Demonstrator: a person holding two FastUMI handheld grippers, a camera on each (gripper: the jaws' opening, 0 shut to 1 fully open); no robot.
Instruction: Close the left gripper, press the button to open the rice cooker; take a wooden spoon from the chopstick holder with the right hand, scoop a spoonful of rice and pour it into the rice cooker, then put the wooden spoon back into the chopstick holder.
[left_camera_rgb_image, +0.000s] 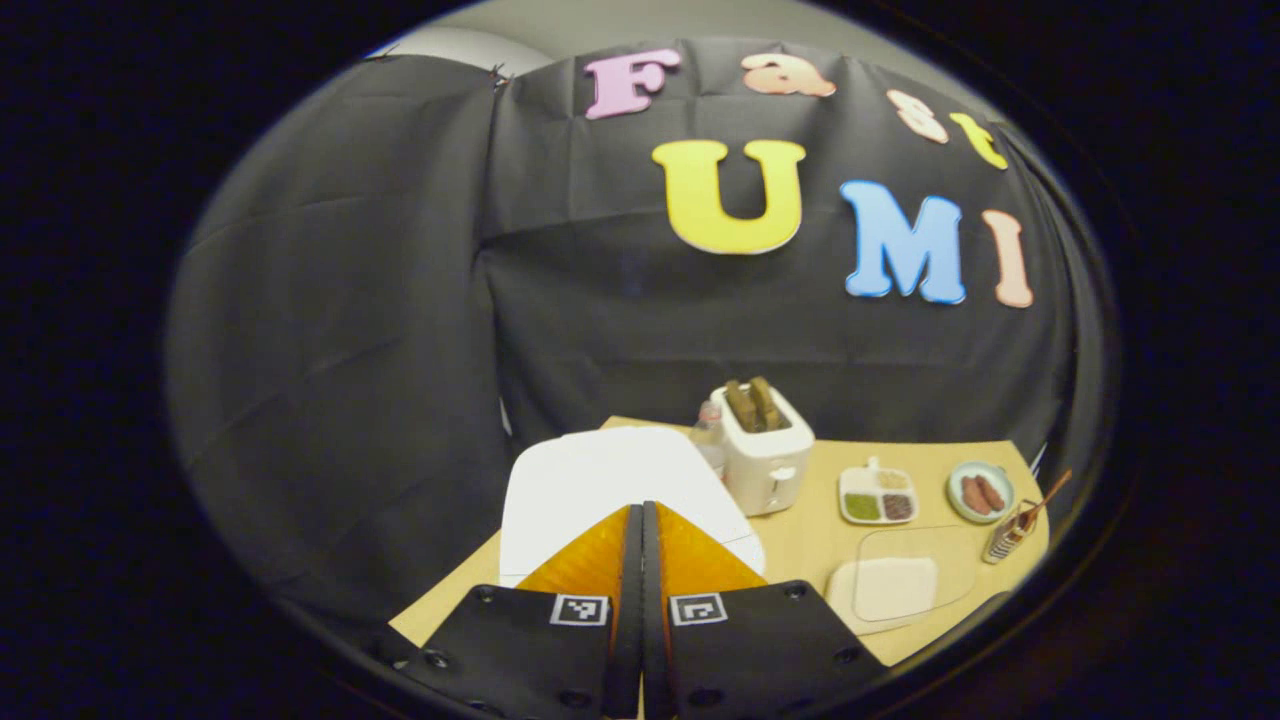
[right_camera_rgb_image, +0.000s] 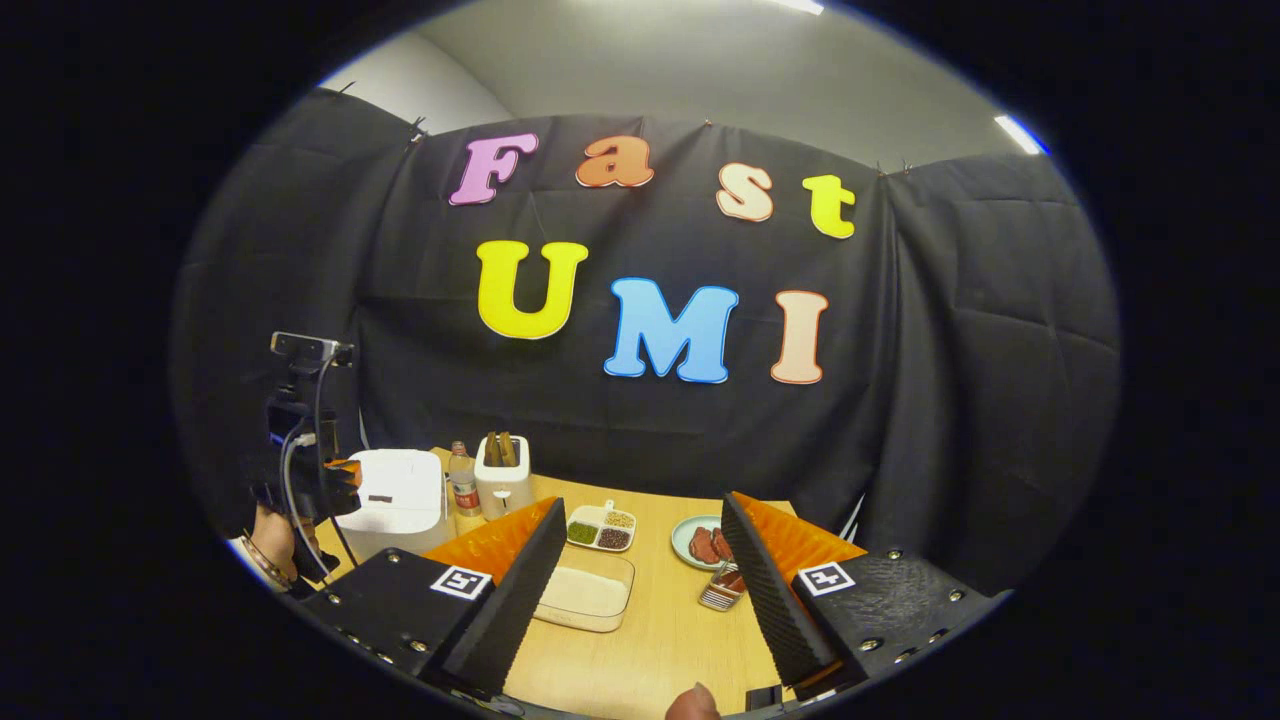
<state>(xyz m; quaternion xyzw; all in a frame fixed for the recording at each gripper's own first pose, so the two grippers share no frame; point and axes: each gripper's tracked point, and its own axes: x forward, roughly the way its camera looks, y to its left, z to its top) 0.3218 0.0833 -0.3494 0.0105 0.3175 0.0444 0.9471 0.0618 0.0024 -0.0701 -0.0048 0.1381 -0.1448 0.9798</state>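
Observation:
The white rice cooker (left_camera_rgb_image: 610, 480) sits with its lid down at the table's left end, just beyond my left gripper (left_camera_rgb_image: 640, 508), whose two fingers are pressed together with nothing between them. In the right gripper view a hand holds that left gripper (right_camera_rgb_image: 335, 478) beside the rice cooker (right_camera_rgb_image: 400, 500). My right gripper (right_camera_rgb_image: 642, 505) stands open and empty above the table. The chopstick holder (right_camera_rgb_image: 722, 590) stands by its right finger (right_camera_rgb_image: 765, 575). A wooden spoon (left_camera_rgb_image: 1050, 490) sticks up from the chopstick holder (left_camera_rgb_image: 1005, 540). The clear rice container (right_camera_rgb_image: 585, 592) lies ahead of the right gripper.
On the wooden table (right_camera_rgb_image: 660, 640) stand a white toaster (right_camera_rgb_image: 502, 480) with toast, a small bottle (right_camera_rgb_image: 461, 482), a divided dish (right_camera_rgb_image: 601, 528) of beans and a plate (right_camera_rgb_image: 700, 543) of sausages. A black cloth wall closes off the back and sides.

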